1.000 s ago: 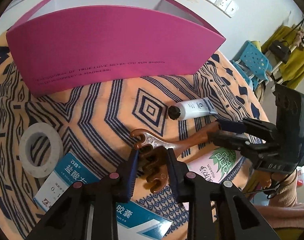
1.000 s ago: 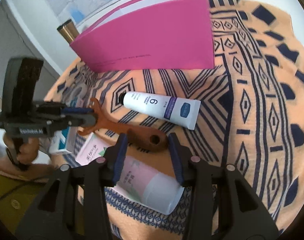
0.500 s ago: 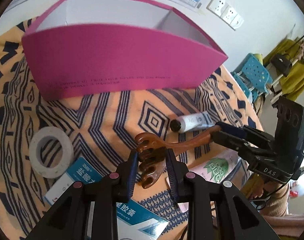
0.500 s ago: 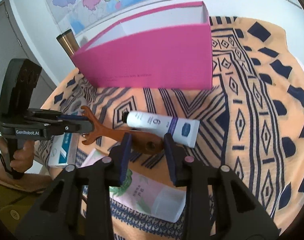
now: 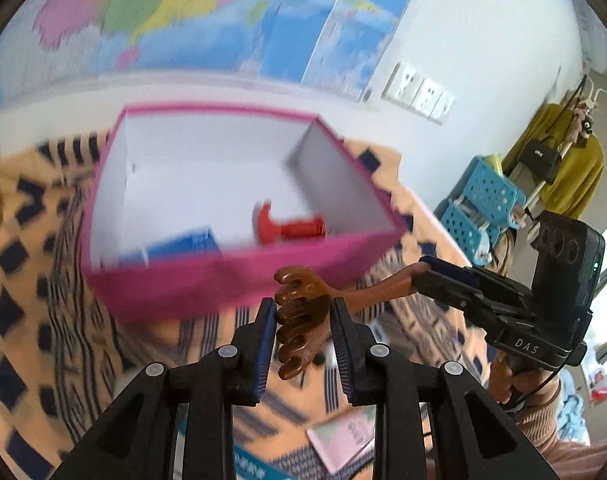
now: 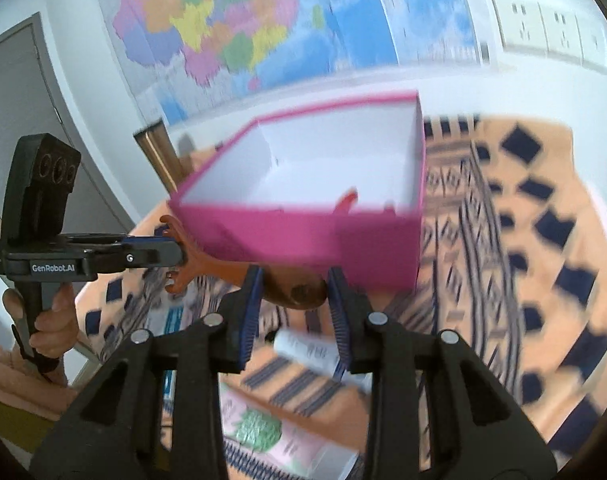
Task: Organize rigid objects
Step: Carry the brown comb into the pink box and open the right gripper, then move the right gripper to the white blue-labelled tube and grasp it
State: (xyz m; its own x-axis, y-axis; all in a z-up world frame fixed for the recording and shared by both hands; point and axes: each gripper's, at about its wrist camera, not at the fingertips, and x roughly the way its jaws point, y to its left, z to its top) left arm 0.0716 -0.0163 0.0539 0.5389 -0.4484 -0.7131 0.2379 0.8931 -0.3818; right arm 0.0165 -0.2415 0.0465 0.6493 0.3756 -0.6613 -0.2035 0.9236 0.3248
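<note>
A: Gripping the brown wooden back scratcher [image 5: 303, 320] at its claw end is the left gripper [image 5: 303, 316].

B: Its handle end is clamped by the right gripper [image 6: 293, 292], before the pink box [image 6: 315, 240].

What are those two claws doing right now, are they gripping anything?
Left claw: closed on the forked end of the brown wooden massager.
Right claw: has just been closing, now gripping the massager's handle end, both lifting it together.
</note>
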